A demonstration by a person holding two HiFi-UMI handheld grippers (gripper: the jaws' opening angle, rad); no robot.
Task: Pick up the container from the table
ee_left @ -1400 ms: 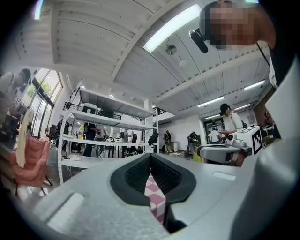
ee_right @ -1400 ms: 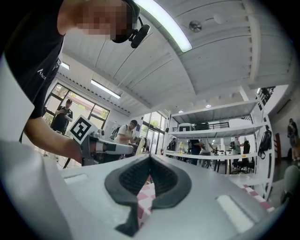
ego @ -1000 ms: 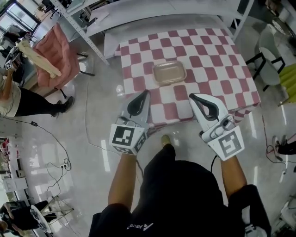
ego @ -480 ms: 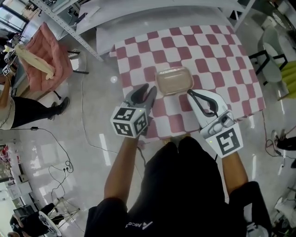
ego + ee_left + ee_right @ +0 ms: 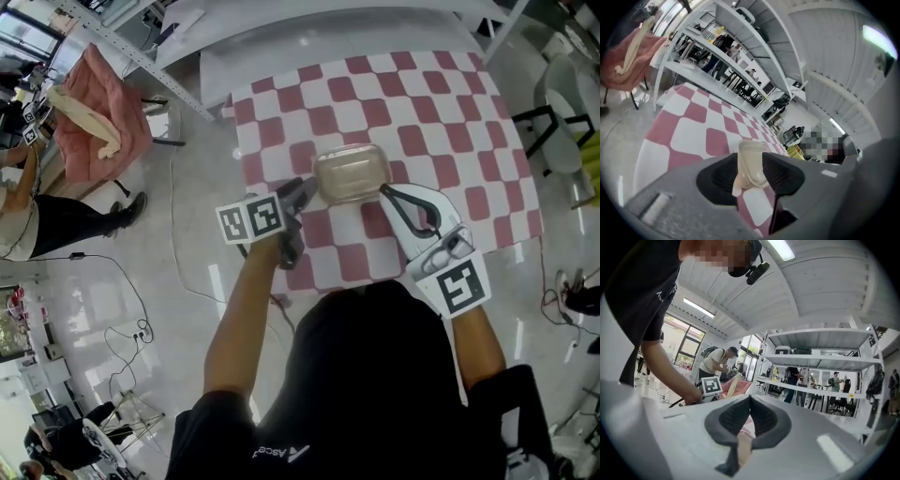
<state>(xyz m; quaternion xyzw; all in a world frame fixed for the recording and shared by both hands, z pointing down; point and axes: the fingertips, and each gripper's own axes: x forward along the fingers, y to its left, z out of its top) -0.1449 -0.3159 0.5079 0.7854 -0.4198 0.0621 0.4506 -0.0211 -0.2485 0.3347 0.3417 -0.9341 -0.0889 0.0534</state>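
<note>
A translucent beige container (image 5: 352, 173) with a lid lies on the red-and-white checked table (image 5: 441, 131), near its front edge. My left gripper (image 5: 305, 197) is at the container's left end, rolled on its side. Its jaws are opening, and in the left gripper view the container's end (image 5: 751, 161) shows between the left gripper's (image 5: 749, 164) dark pads. My right gripper (image 5: 384, 191) is held level at the container's right end. In the right gripper view its tips (image 5: 750, 398) meet, with a beige patch (image 5: 744, 448) below them. Whether they touch the container I cannot tell.
A pink padded chair (image 5: 94, 108) stands on the floor to the left of the table, beside a metal rack (image 5: 141, 66). Another person (image 5: 37, 211) stands at far left. Chairs (image 5: 562, 103) stand to the right. Cables (image 5: 112, 281) lie on the glossy floor.
Both grippers have moved forward over the table edge to the container's two ends. The left gripper has rolled sideways and its jaws have spread. The right gripper's jaws look the same.
</note>
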